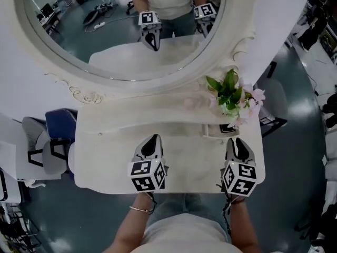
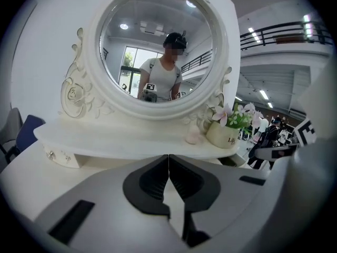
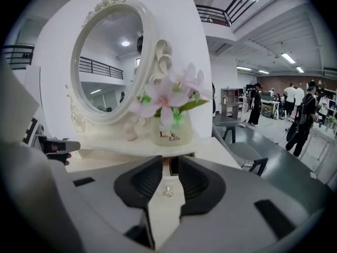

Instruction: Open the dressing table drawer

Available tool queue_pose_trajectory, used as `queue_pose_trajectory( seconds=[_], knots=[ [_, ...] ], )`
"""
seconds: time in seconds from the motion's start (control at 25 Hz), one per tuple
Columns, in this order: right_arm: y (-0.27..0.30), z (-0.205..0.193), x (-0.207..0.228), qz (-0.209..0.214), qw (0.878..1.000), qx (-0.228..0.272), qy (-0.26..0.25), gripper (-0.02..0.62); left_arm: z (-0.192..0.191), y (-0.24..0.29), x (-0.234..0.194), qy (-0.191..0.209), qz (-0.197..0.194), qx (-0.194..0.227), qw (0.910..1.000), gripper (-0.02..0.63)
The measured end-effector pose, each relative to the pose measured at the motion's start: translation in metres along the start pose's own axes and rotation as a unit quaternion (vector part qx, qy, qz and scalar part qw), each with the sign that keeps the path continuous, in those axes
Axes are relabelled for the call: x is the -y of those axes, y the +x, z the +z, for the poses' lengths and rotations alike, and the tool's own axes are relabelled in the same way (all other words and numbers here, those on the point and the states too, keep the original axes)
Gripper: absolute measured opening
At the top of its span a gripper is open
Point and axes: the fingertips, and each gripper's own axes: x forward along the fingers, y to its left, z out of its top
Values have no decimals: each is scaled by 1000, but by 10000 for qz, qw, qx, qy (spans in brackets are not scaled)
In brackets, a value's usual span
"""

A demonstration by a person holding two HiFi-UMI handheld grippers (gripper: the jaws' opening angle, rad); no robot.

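Your dressing table (image 1: 105, 167) fills the head view. It is cream-white, with a raised shelf (image 1: 147, 109) along its back and an oval mirror (image 1: 105, 41) above that. The drawer (image 1: 218, 135) sits under the shelf's right end, just below the flower pot (image 3: 171, 133) with its pink blossoms. It stands a little way out from under the shelf, and its dark inside shows behind the front panel.

Your right tongs (image 1: 238, 140) hang over the table's right side, tips pointing at that drawer and close in front of it. In the right gripper view the jaws are parted. The drawer's small metal knob (image 3: 167, 192) shows in the gap between them, but neither pad touches it. These tongs are released and grasp nothing.

Your left tongs (image 1: 152, 138) hover over the middle of the table, well apart from the drawer and aimed at the shelf. In the left gripper view the two jaws meet tip to tip, clenched on nothing.

A second small drawer (image 2: 55, 156) with its own knob sits under the shelf's left end. A small pale pink object (image 3: 130, 133), too small to make out, stands on the shelf just left of the flower pot. A blue chair (image 1: 60, 123) stands beside the table's left edge.
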Motion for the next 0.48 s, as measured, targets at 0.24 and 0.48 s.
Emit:
queue_pose_trajectory(
  seconds=[0.24,0.48],
  knots=[
    [-35,58,24,-279,9972,692,83,95,58,2,19,135,-244,569,9980,20],
    [-68,112,55,-656,9877,1413,147,79,114,0,40,278,-506,1130,9919,20]
  ],
)
